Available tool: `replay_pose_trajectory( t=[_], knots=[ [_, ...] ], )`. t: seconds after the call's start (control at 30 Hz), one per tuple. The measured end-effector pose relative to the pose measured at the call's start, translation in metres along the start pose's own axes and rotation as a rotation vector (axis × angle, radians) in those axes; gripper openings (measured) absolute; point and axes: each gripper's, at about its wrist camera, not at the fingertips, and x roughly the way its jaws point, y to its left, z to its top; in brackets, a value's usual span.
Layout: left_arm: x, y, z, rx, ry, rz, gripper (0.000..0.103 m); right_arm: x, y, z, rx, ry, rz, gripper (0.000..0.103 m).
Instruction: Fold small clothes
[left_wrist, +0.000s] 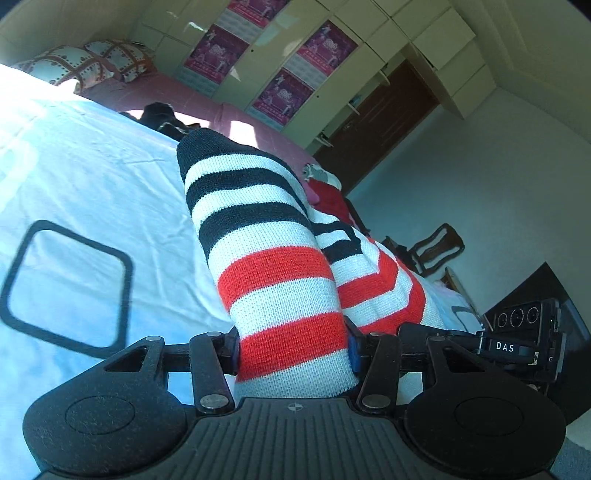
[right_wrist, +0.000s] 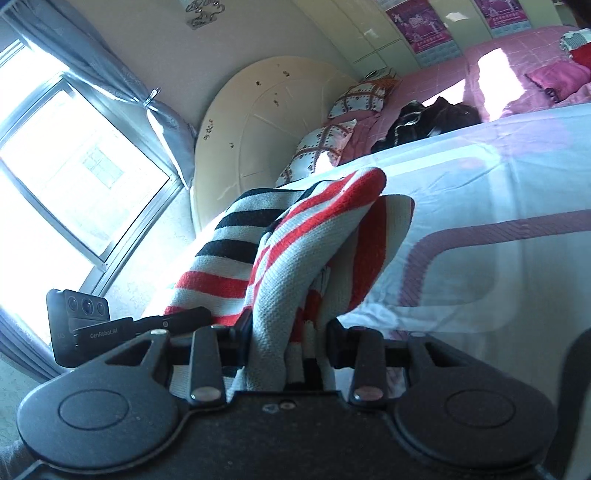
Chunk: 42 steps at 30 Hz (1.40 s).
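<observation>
A knit garment with white, red and black stripes is lifted off the white sheet covering the bed. My left gripper is shut on one end of it, and the striped cloth rises up between its jaws. In the right wrist view the same striped garment is bunched and draped, with my right gripper shut on its folds. The other gripper shows at each view's edge: right one, left one. The garment's far parts hang hidden behind its own folds.
A black rounded-rectangle outline marks the sheet; a purple-grey one appears in the right view. Dark clothes, pillows and pink bedding lie farther back. A cream headboard, window, wardrobe and wooden chair surround the bed.
</observation>
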Motion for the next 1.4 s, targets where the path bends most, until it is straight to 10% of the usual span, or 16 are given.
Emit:
replay_pose_trajectory(
  t=[0.23, 0.3, 0.57, 0.7, 1.1, 1.4],
  knots=[
    [-0.033, 0.100, -0.034, -0.165, 0.030, 0.146, 0.051, 0.108, 0.009, -0.024, 0.078, 0.164, -0.019, 0.045],
    [-0.040, 0.116, -0.052, -0.246, -0.019, 0.066, 0.053, 0.112, 0.000, -0.032, 0.123, 0.140, -0.021, 0.048],
    [-0.065, 0.077, -0.070, -0.154, -0.061, 0.140, 0.061, 0.047, 0.037, -0.036, 0.046, 0.109, -0.036, 0.051],
    [-0.075, 0.069, -0.086, -0.108, -0.051, 0.265, 0.081, 0.057, 0.057, -0.051, -0.175, 0.189, -0.272, 0.053],
    [-0.109, 0.064, -0.126, 0.002, -0.067, 0.412, 0.081, 0.030, 0.031, -0.089, 0.006, 0.112, -0.239, 0.052],
    [-0.177, -0.036, -0.142, 0.169, -0.209, 0.570, 0.103, -0.067, 0.133, -0.114, -0.115, -0.096, -0.294, 0.084]
  ],
)
